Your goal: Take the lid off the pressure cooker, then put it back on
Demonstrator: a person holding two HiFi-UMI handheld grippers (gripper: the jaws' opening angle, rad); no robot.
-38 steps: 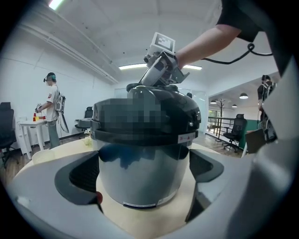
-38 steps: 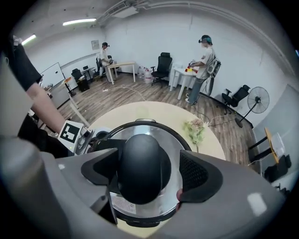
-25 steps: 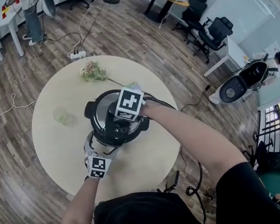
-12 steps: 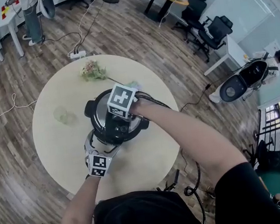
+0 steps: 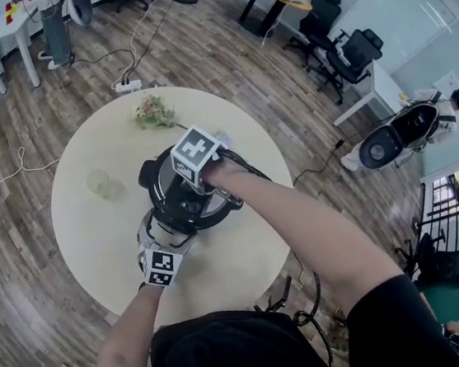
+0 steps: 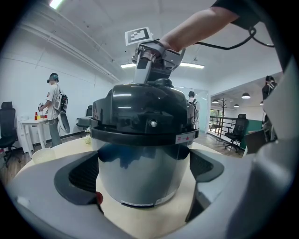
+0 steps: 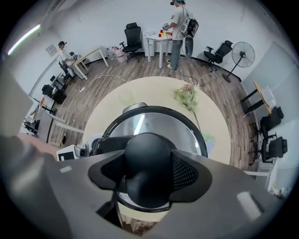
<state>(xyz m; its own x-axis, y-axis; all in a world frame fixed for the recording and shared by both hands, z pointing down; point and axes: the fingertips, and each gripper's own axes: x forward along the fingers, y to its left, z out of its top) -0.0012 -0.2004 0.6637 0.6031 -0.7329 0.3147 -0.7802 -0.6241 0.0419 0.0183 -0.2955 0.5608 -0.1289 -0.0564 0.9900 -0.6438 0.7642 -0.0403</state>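
The pressure cooker [image 6: 142, 172] stands in the middle of the round table [image 5: 95, 236], and its lid [image 6: 140, 109] is seated square on the body. The right gripper [image 7: 148, 173] comes straight down on it, jaws clamped either side of the black knob [image 7: 147, 154]. Over the last second its marker cube [image 5: 195, 154] has swung round while the hand has hardly shifted, so the wrist is twisting the lid. The lid hasn't lifted, so I take this as the turn that frees or locks it, and I can't say which.

The left gripper [image 5: 167, 234] lies low at the near side with its jaws spread wide, and the cooker's body is framed between them. I see no pad pressing on it.

Only the right gripper view shows the pads biting the knob, which the cube hides from above. Only the left gripper view shows the lid's rim level on the body. The head view alone shows the flowers [image 5: 153, 113] lying beyond the cooker.
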